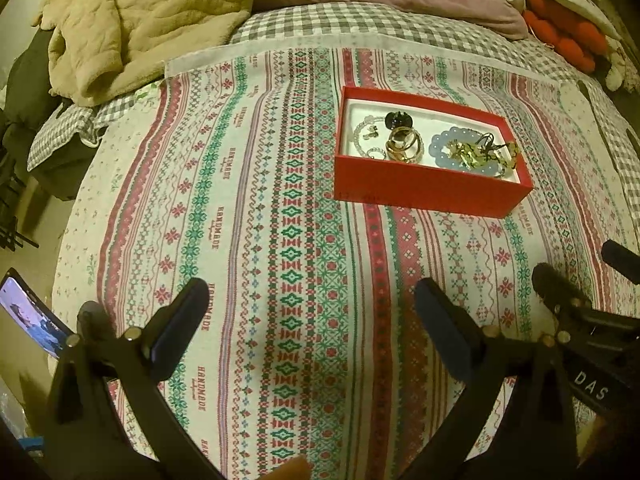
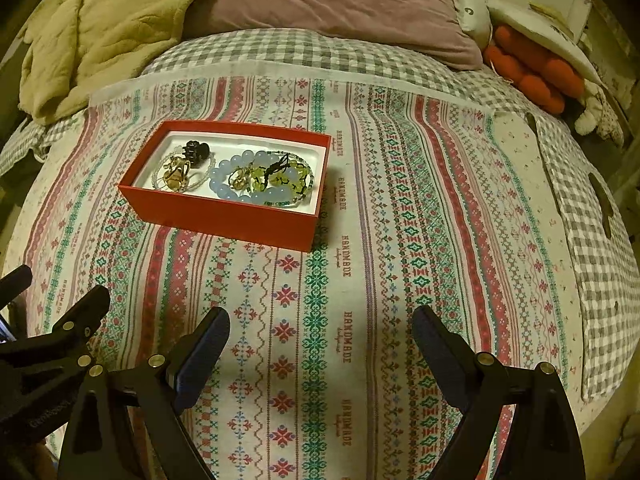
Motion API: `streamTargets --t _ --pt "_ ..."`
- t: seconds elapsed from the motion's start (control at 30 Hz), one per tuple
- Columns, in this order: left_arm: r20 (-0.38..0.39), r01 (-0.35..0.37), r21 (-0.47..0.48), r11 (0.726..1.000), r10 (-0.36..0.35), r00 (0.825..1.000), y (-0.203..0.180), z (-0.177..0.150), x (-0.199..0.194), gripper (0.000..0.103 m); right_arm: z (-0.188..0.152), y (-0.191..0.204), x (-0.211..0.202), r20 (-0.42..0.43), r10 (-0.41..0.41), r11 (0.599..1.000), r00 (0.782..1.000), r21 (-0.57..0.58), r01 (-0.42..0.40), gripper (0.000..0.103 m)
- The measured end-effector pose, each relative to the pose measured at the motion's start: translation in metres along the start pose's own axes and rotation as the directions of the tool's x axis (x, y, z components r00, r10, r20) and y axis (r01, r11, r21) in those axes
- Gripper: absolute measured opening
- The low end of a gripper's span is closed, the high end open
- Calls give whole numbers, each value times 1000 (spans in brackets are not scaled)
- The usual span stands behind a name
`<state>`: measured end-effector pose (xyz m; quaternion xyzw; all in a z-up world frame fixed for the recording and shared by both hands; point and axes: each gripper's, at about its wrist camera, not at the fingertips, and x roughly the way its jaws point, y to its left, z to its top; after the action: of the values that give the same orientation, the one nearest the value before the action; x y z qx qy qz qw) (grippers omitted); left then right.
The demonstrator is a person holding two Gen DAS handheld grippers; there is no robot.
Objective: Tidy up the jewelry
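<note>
Jewelry all sits in the red box on the patterned cloth spread over the bed; nothing loose on the cloth that I can see; left gripper and right gripper both hover near the front edge, jaws wide open, gripping nothing, well apart from the box.

Risks, as judgement: blue bead bracelet, yellow-green bead strand and gold pieces lie piled and overlapping, so lifting one likely drags another out; small items by the pale bracelet are too tiny for a sure pinch; black hair claw touches the gold pieces, may snag; soft bed means a push on the box wall can tip or slide it; dim yellow light hides the thin chains.
</note>
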<state>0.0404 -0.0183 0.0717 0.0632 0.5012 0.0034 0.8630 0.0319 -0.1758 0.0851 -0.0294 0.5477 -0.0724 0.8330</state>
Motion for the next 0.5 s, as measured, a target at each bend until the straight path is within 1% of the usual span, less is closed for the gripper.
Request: streamTargets --t 0.5 --pt "-8 6 -3 1000 -6 1000 0 -1 3 102 0 0 0 0 -1 1000 1000 0 1 93"
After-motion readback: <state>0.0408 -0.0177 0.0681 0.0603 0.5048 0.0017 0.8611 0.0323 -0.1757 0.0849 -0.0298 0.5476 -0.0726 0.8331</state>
